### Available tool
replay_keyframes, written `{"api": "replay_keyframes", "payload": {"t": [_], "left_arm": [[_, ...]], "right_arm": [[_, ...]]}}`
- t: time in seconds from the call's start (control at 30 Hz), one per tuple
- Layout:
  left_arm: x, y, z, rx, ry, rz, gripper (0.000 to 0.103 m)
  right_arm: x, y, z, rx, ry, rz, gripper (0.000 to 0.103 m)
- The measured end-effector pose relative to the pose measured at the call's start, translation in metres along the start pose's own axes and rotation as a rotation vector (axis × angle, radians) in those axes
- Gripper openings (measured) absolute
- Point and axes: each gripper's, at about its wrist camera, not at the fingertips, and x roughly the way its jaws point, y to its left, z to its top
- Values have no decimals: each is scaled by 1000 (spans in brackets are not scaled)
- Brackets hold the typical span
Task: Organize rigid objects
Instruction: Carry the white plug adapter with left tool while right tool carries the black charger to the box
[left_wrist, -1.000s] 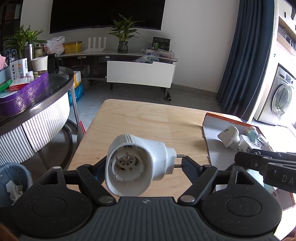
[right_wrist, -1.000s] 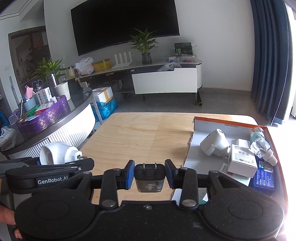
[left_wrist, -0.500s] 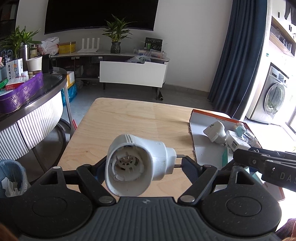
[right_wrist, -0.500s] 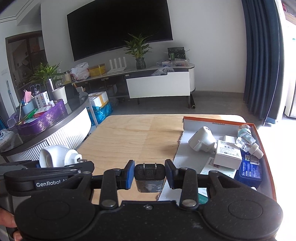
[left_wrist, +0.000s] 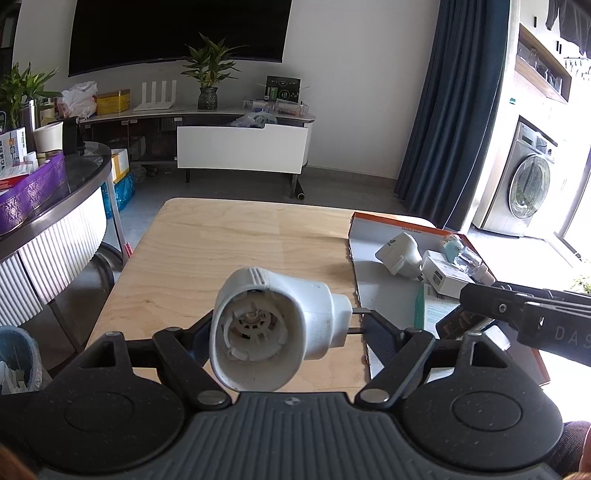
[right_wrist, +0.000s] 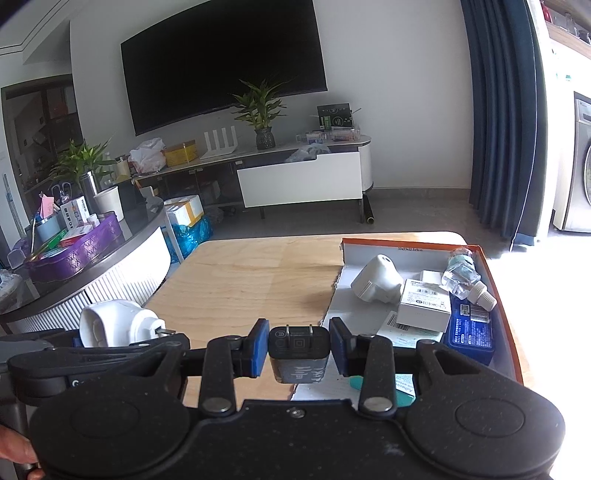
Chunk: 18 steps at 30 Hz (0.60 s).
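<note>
The left gripper is clamping its fingers on a rounded, matte white plastic plug-in device, its metal prongs pointing right, above the pale wood-grain desk. The right gripper is pinching a boxy black charger, prongs up, between blue-padded fingers. On the desk's right side, an orange-rimmed cardboard tray is holding another white plug, a white box, a blue box and a clear bottle.
</note>
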Motion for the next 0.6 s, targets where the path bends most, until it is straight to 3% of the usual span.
{"api": "replay_keyframes", "payload": {"t": [0.6], "left_arm": [[-1,-20,-1,48,-4,-53,83]], "right_arm": [[-17,-22,-2,37,-24,-48,44]]}}
